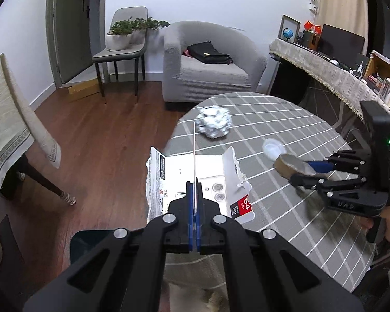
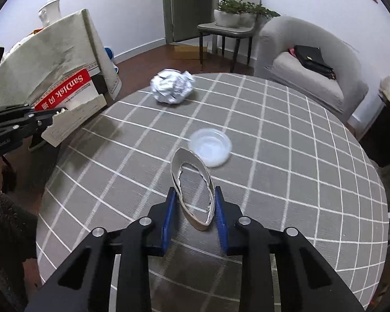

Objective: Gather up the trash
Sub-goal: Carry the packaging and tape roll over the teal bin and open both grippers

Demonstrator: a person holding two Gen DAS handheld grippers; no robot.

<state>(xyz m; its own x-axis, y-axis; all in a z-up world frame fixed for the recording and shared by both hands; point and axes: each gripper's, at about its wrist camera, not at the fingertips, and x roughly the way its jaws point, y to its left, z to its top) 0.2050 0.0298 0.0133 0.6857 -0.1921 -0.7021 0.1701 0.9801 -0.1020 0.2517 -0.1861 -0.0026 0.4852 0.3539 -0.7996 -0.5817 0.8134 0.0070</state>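
Note:
My left gripper (image 1: 195,189) is shut on a torn white and red SanDisk carton (image 1: 210,182), held above the left edge of the round checked table (image 1: 286,119). The carton also shows in the right wrist view (image 2: 70,104), at the left, with the left gripper (image 2: 52,115) on it. My right gripper (image 2: 193,205) is shut on a squashed cardboard ring (image 2: 192,182) above the table (image 2: 299,182). In the left wrist view the right gripper (image 1: 304,171) holds the ring (image 1: 291,165). A crumpled paper ball (image 2: 173,87) and a clear plastic lid (image 2: 210,147) lie on the table.
A grey armchair (image 1: 208,65) with a black bag (image 1: 209,52) stands beyond the table. A chair with potted plants (image 1: 122,41) stands by the door. A cloth-covered table (image 2: 52,57) is at the left, a cluttered desk (image 1: 338,65) at the right. The floor is wood (image 1: 91,135).

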